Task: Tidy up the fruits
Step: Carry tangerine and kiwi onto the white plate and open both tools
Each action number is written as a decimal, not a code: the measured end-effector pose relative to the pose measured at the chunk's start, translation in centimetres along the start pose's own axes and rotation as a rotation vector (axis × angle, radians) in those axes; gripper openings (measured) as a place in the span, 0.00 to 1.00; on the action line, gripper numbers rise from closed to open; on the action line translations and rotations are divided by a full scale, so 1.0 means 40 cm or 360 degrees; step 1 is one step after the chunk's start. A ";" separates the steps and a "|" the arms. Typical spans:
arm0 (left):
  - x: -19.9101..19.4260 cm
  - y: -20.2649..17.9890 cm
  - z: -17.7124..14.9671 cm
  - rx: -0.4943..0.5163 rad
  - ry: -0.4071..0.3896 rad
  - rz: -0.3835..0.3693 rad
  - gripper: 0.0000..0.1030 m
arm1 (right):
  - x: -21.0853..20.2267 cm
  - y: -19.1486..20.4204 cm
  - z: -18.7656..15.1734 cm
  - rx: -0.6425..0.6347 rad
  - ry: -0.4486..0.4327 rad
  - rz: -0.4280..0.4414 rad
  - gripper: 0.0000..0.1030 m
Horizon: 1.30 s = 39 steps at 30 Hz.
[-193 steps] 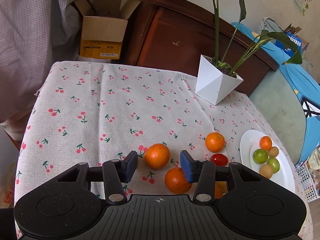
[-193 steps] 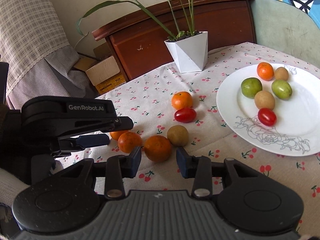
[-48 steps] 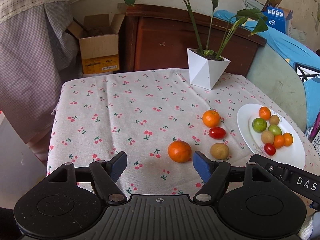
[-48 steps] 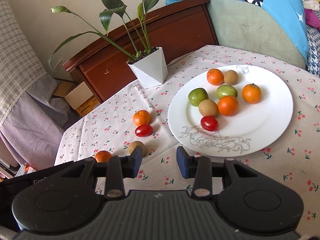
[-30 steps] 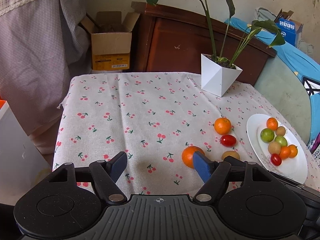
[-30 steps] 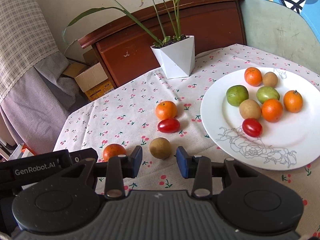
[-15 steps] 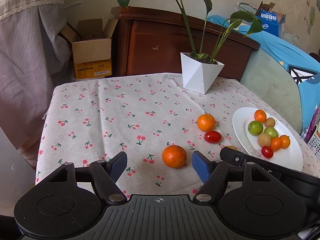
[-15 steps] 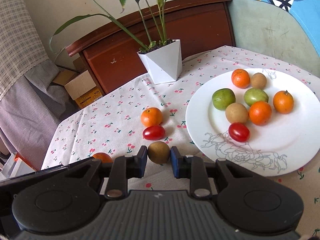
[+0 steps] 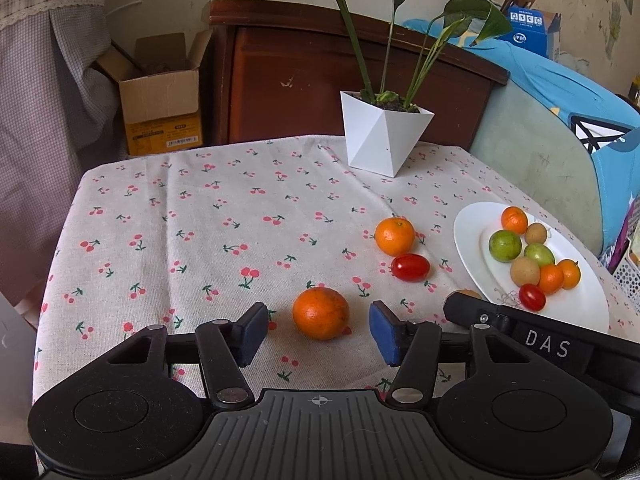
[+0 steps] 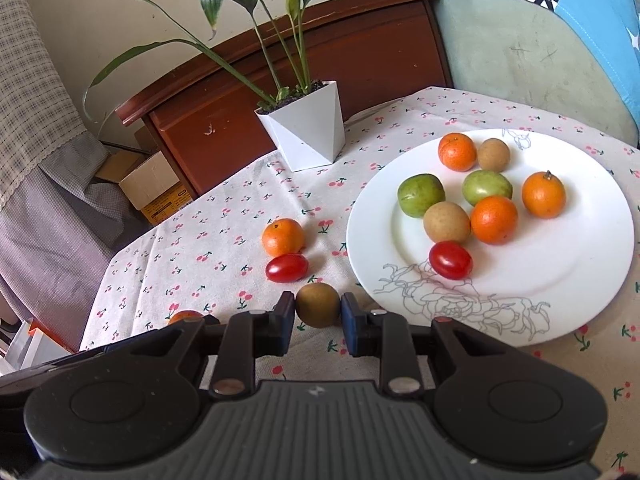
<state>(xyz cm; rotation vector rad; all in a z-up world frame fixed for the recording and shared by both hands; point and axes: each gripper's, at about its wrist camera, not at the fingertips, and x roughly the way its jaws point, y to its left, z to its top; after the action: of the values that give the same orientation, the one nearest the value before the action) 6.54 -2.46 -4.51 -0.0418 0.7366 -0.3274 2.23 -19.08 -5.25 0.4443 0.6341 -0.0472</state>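
The white plate holds eight fruits: three oranges, two green, two brown, one red tomato. On the tablecloth lie two oranges, one tomato and one brown fruit. The right gripper, angled downward, clamps that brown fruit just left of the plate. The left gripper, jaws just closing, straddles the near orange without touching it.

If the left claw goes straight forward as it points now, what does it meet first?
Most likely the orange lying on the tablecloth between the open fingers of the left claw, which have just been closing.
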 end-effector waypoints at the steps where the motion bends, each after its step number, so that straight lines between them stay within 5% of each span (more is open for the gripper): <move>1: 0.001 -0.001 -0.001 0.0006 -0.0006 0.0001 0.48 | -0.001 -0.002 0.000 0.0005 0.0000 -0.0002 0.24; 7: 0.005 -0.002 -0.002 0.0025 -0.0016 -0.0023 0.27 | -0.009 0.000 0.000 0.0006 0.0004 0.0000 0.24; 19: -0.041 -0.031 0.007 0.0025 -0.0046 -0.0141 0.27 | -0.076 0.000 0.019 -0.0018 -0.0019 -0.0021 0.24; 26: -0.084 -0.084 0.041 0.0037 -0.0070 -0.0330 0.27 | -0.174 -0.068 0.093 0.0062 -0.0120 -0.0100 0.24; 39: -0.039 -0.243 0.091 0.0218 -0.0015 -0.0542 0.27 | -0.230 -0.237 0.151 0.0333 -0.0063 -0.0191 0.24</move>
<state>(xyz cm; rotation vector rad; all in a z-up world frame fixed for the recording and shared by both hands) 5.18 -11.47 0.67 -0.0389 0.6956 -0.7014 -3.47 -30.99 0.75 0.6056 0.6190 -0.2375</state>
